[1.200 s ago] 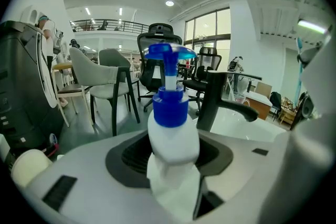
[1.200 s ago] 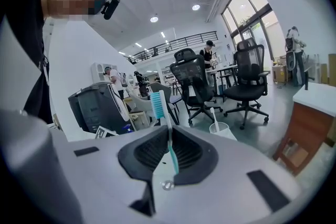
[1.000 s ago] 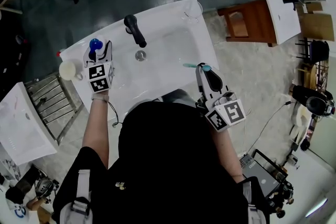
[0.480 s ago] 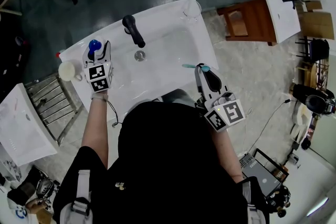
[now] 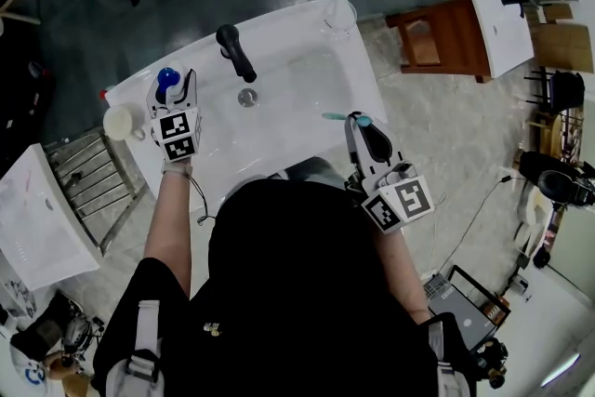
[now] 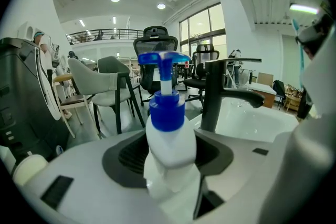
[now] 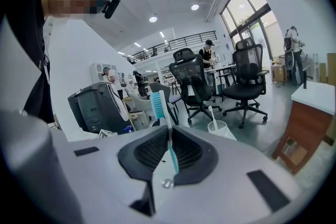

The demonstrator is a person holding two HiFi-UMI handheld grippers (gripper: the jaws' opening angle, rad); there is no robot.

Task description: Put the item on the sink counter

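My left gripper (image 5: 174, 86) is shut on a white pump bottle with a blue cap (image 5: 167, 75), over the left end of the white sink counter (image 5: 209, 153). In the left gripper view the bottle (image 6: 169, 136) stands upright between the jaws of the left gripper (image 6: 170, 170); whether its base rests on the counter is hidden. My right gripper (image 5: 359, 122) is shut on a teal toothbrush (image 5: 338, 117) at the counter's right front edge. The toothbrush (image 7: 164, 118) points bristles-up out of the right gripper (image 7: 168, 168).
A black faucet (image 5: 236, 52) rises at the back of the basin, with the drain (image 5: 247, 98) below it. A clear cup with a white toothbrush (image 5: 340, 12) stands at the back right corner. A white mug (image 5: 121, 123) sits left of the sink. A wooden stool (image 5: 437, 37) is at the right.
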